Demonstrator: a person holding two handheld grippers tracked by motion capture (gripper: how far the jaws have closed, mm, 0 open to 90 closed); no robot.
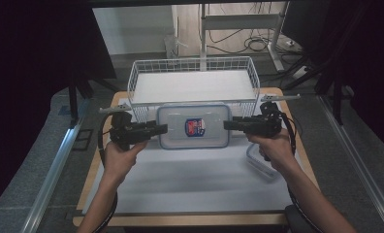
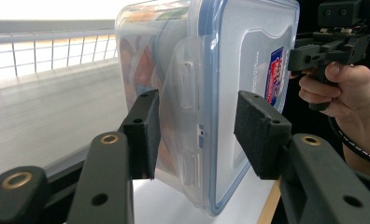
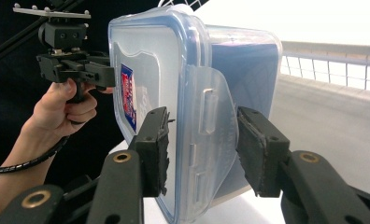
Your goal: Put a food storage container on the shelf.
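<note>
White covering lies over the surface (image 1: 190, 182), whose wooden edge runs along the near side in the high view. At the near right, just beside the person's right wrist, a second clear tub (image 1: 261, 162) sits on that covering, partly hidden by the hand.

Farther in, the two hands hold the tongs level and pointing inward at each other. The left tongs (image 1: 162, 129) meet the left end of a clear lidded container (image 1: 193, 126) with a blue seal and a red-and-blue label; the right tongs (image 1: 227, 124) meet its right end. From above, the container appears held between them, just in front of the near wall of a white wire basket (image 1: 136, 80) at the far side of the surface.

The left gripper view adds what the high view cannot: the container (image 2: 230, 65) stands on edge between the black pads, which bracket a folded-down lid clip (image 2: 185, 88), and coloured contents blur through the wall. One pad seems to touch; the other looks slightly off, so whether the grip is firm I cannot tell. The right gripper view shows the same at the other clip (image 3: 211, 121), its worn foam pads (image 3: 255, 144) on either side, contact again unclear, with the left hand (image 3: 64, 109) beyond.
</note>
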